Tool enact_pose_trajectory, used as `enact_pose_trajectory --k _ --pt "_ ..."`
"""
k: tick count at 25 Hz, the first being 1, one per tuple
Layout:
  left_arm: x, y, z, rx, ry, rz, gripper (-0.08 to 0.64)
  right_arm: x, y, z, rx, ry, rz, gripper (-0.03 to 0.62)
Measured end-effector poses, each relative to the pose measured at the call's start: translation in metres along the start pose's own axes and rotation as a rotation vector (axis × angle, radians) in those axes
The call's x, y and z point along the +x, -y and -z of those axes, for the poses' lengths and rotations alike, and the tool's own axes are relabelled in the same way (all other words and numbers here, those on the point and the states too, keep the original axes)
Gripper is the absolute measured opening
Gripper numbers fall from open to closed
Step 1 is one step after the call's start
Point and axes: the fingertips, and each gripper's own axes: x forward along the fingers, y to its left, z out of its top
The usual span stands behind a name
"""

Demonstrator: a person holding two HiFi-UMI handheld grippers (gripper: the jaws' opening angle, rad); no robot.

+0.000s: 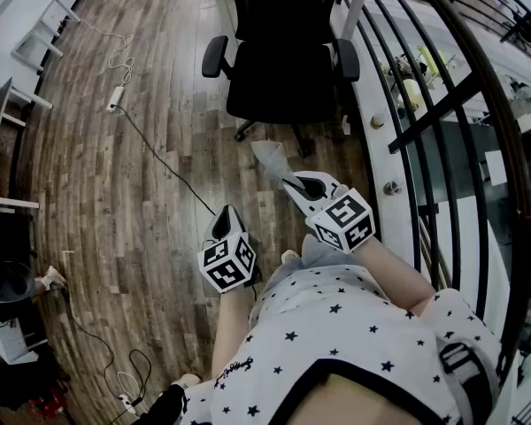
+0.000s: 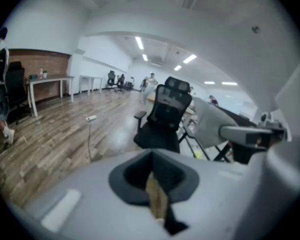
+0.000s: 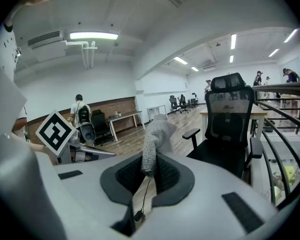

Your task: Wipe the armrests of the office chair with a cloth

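Star-printed clothing of the person filled the bottom of the head view. At far left, one white power strip lay on the wood floor with its cable trailing away.

1. Left gripper: jaws closed to a thin slit, with only floor showing through it and nothing held. It was well short of the chair.
2. Office chair: one black mesh chair stood ahead, with two padded armrests. The armrest at the view's left and the armrest at the view's right were both untouched.
3. Cloth: one grey cloth, clamped at its bunched lower end, with the free part standing past the jaws. It was in the air, apart from the chair.
4. Right gripper: jaws closed on the cloth.
5. Black railing: ran along the right side, close beside the chair.

Handling assessment: the cloth appeared soft, light and limp. It would probably fold under pressure, so a grip on a thicker bunch should give a firmer wiping pad.
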Motion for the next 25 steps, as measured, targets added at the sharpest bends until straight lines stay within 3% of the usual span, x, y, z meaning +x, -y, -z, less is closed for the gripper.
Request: enact_pose_trajectory --k 10,25 --pt "-0.023 0.029 0.014 0.013 0.011 0.031 0.005 -0.035 -0.015 0.019 0.013 -0.012 -0.006 0.029" --pt "-0.035 0.014 0.014 0.018 0.003 0.031 0.005 -0.027 -0.032 0.018 0.047 -0.002 -0.007 0.031"
